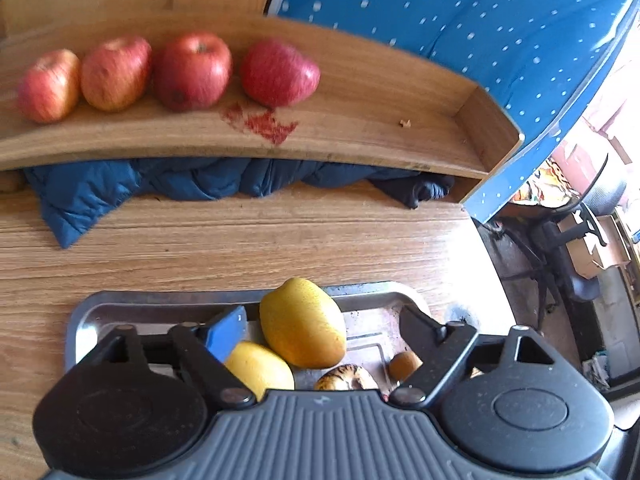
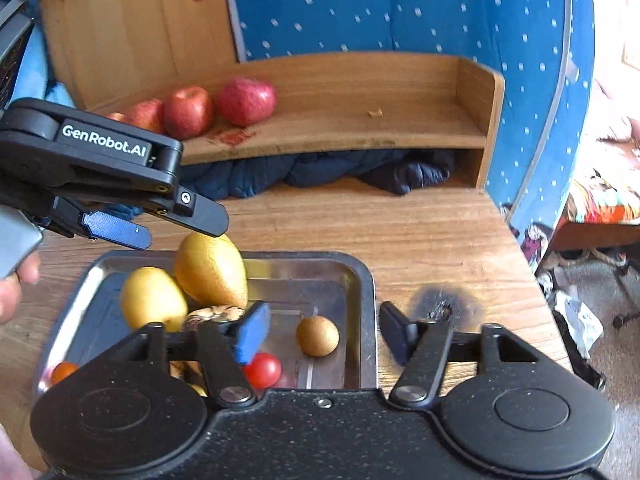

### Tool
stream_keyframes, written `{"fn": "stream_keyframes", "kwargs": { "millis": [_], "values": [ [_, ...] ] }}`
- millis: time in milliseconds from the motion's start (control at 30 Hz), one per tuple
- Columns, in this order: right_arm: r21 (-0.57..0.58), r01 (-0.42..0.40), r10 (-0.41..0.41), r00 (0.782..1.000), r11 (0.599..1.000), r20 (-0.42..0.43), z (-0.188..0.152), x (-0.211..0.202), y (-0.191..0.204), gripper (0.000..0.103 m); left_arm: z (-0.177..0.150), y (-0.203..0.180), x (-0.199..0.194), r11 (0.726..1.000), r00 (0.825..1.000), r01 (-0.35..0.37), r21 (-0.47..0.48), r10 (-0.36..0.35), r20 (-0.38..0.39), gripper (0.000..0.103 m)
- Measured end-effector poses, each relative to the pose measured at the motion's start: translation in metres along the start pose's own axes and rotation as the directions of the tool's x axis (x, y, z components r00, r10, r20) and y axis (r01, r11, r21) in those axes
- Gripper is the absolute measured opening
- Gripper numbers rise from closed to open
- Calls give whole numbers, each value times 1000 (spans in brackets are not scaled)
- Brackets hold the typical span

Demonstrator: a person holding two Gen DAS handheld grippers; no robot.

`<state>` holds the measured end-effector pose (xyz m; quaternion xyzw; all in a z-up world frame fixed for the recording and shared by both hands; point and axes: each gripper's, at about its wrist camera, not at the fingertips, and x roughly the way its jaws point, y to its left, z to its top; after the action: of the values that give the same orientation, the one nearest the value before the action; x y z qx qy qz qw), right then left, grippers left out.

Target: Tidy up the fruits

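Both jaws stood wide apart, gripping nothing. Left gripper (image 1: 320, 320) hovered over the tray (image 1: 160, 300), fingers astride the big pear (image 1: 302, 322) without touching it. From the right wrist view, left gripper (image 2: 176, 224) hung just above that pear (image 2: 210, 270), one black finger tip crossing its top. Right gripper (image 2: 324, 332) hovered low over the tray's (image 2: 362, 276) right side, blue pad (image 2: 252, 334) inside, other finger (image 2: 394, 332) outside the rim, kiwi (image 2: 317, 336) between them.

Leaned against a second pear (image 2: 154, 298), the big one; banded fruit (image 2: 214, 314) below them, too hidden to name. Red tomato (image 2: 262, 370) near the blue pad, orange tomato (image 2: 63, 372) at the tray's near left corner.

Beyond the tray, bare table (image 2: 420, 232) with a burn mark (image 2: 444, 308) just right of the rim. Farther back, shelf (image 1: 360, 120) with four apples (image 1: 192, 72) in a row, red stain (image 1: 264, 124) before them and a crumb (image 1: 405, 123) well to the right. Blue jacket (image 1: 160, 184) stuffed under the shelf. Dotted blue cloth (image 1: 440, 20) behind. Part of a hand (image 2: 16, 280) at left edge.
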<state>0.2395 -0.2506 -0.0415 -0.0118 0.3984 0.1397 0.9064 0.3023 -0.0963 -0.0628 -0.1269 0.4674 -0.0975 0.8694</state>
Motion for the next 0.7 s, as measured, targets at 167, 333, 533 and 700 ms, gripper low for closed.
{"fn": "stream_keyframes", "kwargs": {
  "millis": [167,333,533,700],
  "values": [
    [-34,-41,43,998,999,37,1,-25,-3,87,-19,-6,-27,999,996,-54,-3,54,69,102],
    [-56,-91,95,994,994,59,-4,-48,-5,99,-47,-3,-50,994,989,-104,-41,108,102,102],
    [-107,-139,148,986,984,82,-25,-79,1,102,-98,3,-79,978,969,-181,-108,196,151,102],
    [-137,-159,173,981,978,90,-47,-99,7,102,-144,6,-102,963,945,-228,-146,255,203,102]
  ]
}}
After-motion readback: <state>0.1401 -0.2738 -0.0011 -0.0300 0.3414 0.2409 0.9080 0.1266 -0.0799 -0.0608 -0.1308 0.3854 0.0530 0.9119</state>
